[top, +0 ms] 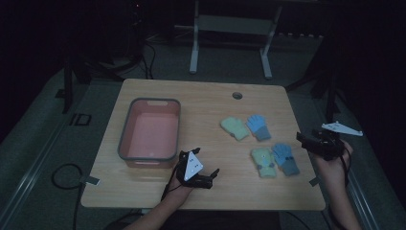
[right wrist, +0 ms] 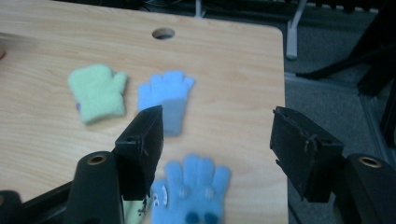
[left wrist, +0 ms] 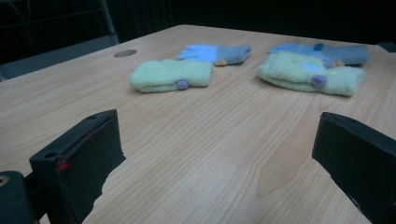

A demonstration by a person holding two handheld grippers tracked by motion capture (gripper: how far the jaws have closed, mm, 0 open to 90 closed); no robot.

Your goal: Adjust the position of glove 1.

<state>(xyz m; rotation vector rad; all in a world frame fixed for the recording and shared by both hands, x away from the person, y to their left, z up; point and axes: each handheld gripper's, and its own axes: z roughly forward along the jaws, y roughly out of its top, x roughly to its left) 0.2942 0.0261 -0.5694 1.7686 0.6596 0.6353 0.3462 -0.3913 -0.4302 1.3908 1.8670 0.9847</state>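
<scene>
Gloves (top: 262, 143) lie untouched, seemingly; right tool (top: 302, 139) gapes above.

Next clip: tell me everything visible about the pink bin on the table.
The pink bin is a rectangular tub with rounded corners, a grey rim band and a salmon-pink inside, plastic by its look. A handle slot is cut in the far end wall, and another seems to sit in the near wall. It stands upright and empty on the left part of the wooden table, long side running away from the person. Nothing touches it but the table; the left gripper sits just off its near right corner.
</scene>
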